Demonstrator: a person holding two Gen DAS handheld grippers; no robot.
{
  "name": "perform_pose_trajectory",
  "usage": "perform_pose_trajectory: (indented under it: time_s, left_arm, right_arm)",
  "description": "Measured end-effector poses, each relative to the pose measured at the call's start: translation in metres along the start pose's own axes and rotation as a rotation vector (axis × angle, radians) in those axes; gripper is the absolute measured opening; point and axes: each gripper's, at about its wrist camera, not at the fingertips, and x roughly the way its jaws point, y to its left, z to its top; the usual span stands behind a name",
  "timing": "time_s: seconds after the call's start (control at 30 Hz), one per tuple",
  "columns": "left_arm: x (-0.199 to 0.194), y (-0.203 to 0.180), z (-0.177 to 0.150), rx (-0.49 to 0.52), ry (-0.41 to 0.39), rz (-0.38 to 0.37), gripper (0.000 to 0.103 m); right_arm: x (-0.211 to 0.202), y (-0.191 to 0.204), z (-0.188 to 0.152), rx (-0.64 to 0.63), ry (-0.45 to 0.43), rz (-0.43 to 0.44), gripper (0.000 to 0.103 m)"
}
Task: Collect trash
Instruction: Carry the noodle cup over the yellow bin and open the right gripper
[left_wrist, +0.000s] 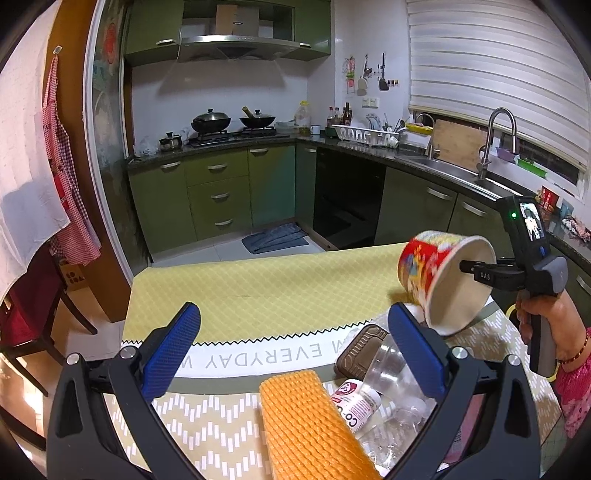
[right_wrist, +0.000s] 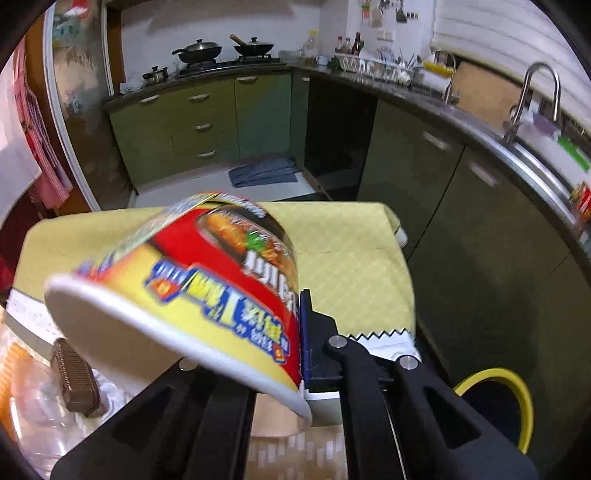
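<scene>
A red and yellow instant noodle cup (left_wrist: 424, 266) (right_wrist: 207, 266) hangs tilted above the table's right side, its white inside facing the left wrist camera. My right gripper (left_wrist: 467, 266) (right_wrist: 303, 332) is shut on the cup's wall at the rim. My left gripper (left_wrist: 291, 317) stands open above the table's near edge with nothing between its blue pads. Below it lie an orange foam net (left_wrist: 306, 417), a small white bottle (left_wrist: 354, 400), a clear crushed plastic bottle (left_wrist: 391, 369) and a brown ribbed box (left_wrist: 364, 347) (right_wrist: 75, 380).
A yellow cloth (left_wrist: 258, 280) covers the table. A yellow-rimmed bin (right_wrist: 495, 402) stands on the floor off the table's right side. Green cabinets (left_wrist: 221, 184) and a sink counter (left_wrist: 443, 166) lie beyond. A dark wooden chair (left_wrist: 26, 314) stands at the left.
</scene>
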Motion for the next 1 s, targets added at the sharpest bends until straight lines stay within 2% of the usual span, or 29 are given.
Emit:
perform_pose_trajectory:
  time_s: [0.1,0.2,0.3,0.43,0.57,0.63,0.73,0.83,1.0]
  left_arm:
    - [0.0,0.0,-0.001,0.001,-0.001,-0.001,0.097]
    - [-0.001,0.001,-0.001,0.001,-0.001,-0.006,0.097]
    - [-0.002,0.001,0.0,0.001,-0.004,-0.011,0.097]
    - [-0.005,-0.002,-0.001,0.003,-0.009,-0.023,0.097]
    - [-0.007,-0.006,0.0,0.015,-0.016,-0.034,0.097]
    - [-0.008,-0.009,0.0,0.02,-0.018,-0.04,0.097]
    - [-0.008,-0.012,-0.001,0.029,-0.018,-0.046,0.097]
    - [-0.008,-0.015,-0.001,0.034,-0.015,-0.052,0.097]
    - [-0.007,-0.017,-0.001,0.04,-0.014,-0.054,0.097]
  right_arm:
    - [0.003,-0.018,0.008,0.068,0.067,0.089,0.003]
    - [-0.012,-0.042,0.021,0.113,0.124,0.169,0.003]
    - [-0.034,-0.066,0.026,0.115,0.205,0.202,0.003]
    - [-0.07,-0.114,0.029,0.109,0.316,0.134,0.003]
    - [-0.084,-0.181,0.0,0.146,0.504,0.031,0.003]
    - [-0.077,-0.208,-0.026,0.145,0.598,-0.046,0.003]
    - [-0.06,-0.239,-0.057,0.18,0.676,-0.08,0.003]
    - [-0.035,-0.259,-0.079,0.217,0.719,-0.097,0.003]
    - [0.015,-0.27,-0.104,0.242,0.779,-0.096,0.003]
